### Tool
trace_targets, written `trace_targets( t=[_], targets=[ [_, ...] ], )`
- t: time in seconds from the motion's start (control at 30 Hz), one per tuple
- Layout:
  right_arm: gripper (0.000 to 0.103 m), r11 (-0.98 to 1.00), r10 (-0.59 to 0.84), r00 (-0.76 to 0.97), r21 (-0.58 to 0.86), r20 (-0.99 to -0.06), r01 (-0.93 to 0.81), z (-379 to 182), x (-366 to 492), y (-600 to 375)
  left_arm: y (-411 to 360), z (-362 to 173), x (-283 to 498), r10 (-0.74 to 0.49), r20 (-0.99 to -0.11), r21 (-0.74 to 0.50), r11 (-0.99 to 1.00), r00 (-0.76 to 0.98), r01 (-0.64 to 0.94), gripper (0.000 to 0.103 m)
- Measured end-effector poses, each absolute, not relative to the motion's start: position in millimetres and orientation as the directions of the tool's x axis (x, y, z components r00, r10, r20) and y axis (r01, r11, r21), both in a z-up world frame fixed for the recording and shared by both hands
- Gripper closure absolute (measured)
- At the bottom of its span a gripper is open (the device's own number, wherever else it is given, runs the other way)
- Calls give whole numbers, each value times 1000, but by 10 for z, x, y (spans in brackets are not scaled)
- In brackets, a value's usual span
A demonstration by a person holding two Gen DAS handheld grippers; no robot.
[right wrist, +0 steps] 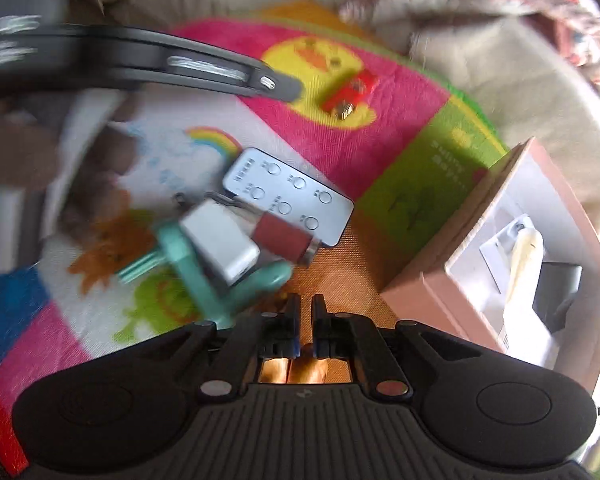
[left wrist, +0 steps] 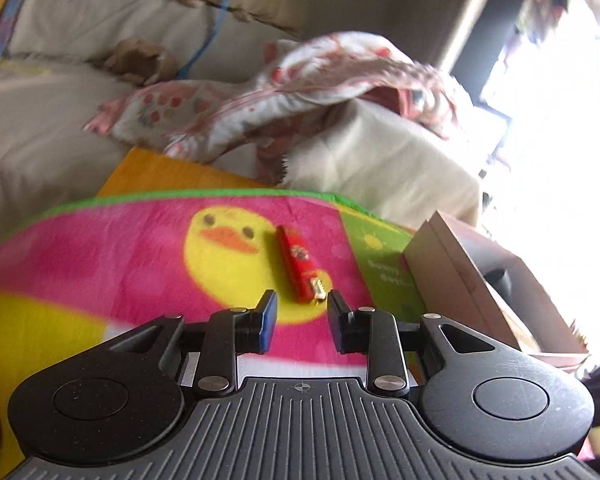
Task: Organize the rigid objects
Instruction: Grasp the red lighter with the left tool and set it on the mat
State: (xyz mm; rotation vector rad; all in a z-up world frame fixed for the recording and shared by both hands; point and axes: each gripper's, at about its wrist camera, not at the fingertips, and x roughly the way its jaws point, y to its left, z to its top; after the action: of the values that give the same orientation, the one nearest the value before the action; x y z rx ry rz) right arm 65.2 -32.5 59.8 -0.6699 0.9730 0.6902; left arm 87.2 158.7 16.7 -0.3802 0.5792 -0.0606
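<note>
Lying on the duck-print blanket [left wrist: 148, 248], a red lighter [left wrist: 298, 266] is seen just ahead of the left hand-held gripper [left wrist: 302, 312], whose jaws are parted with nothing between them. The right hand-held gripper [right wrist: 305, 312] is held shut and empty near a white remote [right wrist: 288, 196], a teal tool [right wrist: 196, 276] and a pink box [right wrist: 432, 288].
</note>
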Motion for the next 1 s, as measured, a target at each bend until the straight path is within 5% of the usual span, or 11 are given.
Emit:
trace_targets(
  t=[0.07,0.2,0.47,1.0],
  targets=[
    [90,643,289,427,-157,-857,-750,591,590,-454,1539,200,1081,-152,-549,-332,942,822,-48,73],
    [61,752,363,520,-87,-773,-654,636,445,-881,1434,213,1564,-99,-607,-272,958,788,-89,73],
    [50,851,385,601,17,-701,-525,382,337,-1474,1258,96,1771,-52,-665,-150,986,745,-66,77],
    [34,790,530,546,142,-649,-597,169,135,-1516,965,59,284,-331,-636,-338,932,697,134,77]
  ],
)
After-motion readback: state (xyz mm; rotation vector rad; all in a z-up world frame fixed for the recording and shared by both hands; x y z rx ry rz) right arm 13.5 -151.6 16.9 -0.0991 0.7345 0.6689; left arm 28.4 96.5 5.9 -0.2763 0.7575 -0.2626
